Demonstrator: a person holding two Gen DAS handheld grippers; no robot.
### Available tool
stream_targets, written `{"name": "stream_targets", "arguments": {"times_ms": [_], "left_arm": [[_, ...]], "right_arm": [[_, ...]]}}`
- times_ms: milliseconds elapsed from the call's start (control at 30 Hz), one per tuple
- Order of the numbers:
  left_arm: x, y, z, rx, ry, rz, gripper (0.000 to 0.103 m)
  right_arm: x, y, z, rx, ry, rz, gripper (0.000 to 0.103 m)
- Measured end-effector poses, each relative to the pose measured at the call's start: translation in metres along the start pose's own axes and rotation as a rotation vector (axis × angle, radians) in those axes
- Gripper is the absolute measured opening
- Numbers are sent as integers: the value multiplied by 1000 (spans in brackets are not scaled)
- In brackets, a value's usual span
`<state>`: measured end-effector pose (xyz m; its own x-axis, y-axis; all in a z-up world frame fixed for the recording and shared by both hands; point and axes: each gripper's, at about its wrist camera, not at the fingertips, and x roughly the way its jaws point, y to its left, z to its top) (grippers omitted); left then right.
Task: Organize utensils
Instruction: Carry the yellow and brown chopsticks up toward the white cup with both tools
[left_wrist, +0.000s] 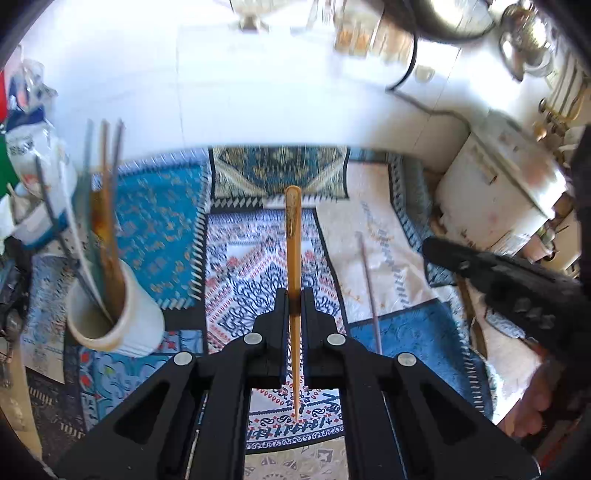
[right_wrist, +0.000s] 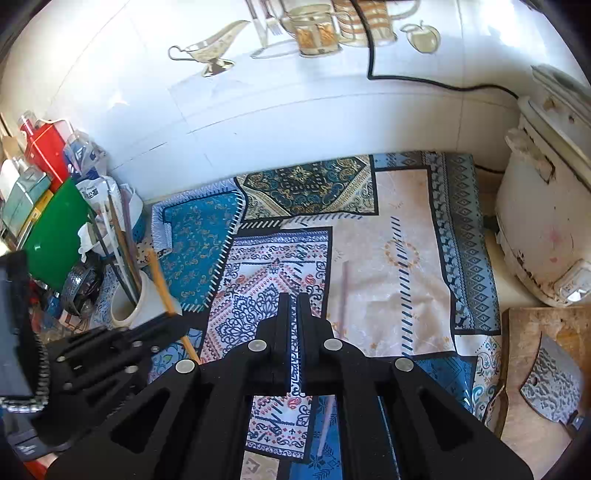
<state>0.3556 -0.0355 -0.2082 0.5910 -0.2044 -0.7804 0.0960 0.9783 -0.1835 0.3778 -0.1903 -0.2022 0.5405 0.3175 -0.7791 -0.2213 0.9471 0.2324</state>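
L gripper (left_wrist: 294, 308) clamps wooden chopstick (left_wrist: 293, 236); cup (left_wrist: 122, 325) to its left.

patterned cloth (right_wrist: 406, 266) open, cup (left_wrist: 122, 325) left

Left gripper (left_wrist: 294, 301) clamps a wooden chopstick (left_wrist: 293, 251) above the patterned cloth (left_wrist: 258, 266); white holder (left_wrist: 122, 325) with utensils stands left

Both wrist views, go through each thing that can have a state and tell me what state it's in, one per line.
Left gripper: shut on the wooden chopstick.
Wooden chopstick: held, off the cloth.
Right gripper: shut, empty.
Purple chopstick: lying flat on the patterned cloth.
White utensil cup: upright, holding several utensils.
Cleaver: lying flat on the wooden cutting board.
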Motion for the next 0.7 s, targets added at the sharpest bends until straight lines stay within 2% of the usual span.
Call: {"name": "stream_targets", "arguments": {"times_ms": [167, 300, 500, 700], "left_arm": [[-30, 8, 5, 1, -78, 16, 4], [-46, 15, 7, -6, -126, 36, 4], [-61, 25, 7, -36, -172, 55, 4], [-54, 36, 5, -66, -158, 74, 4]], "right_arm": [[12, -10, -6, 42, 42, -33, 4], [37, -39, -16, 85, 133, -102, 24], [96, -90, -33, 186, 285, -161, 25], [129, -97, -32, 189, 331, -188, 25]]}}
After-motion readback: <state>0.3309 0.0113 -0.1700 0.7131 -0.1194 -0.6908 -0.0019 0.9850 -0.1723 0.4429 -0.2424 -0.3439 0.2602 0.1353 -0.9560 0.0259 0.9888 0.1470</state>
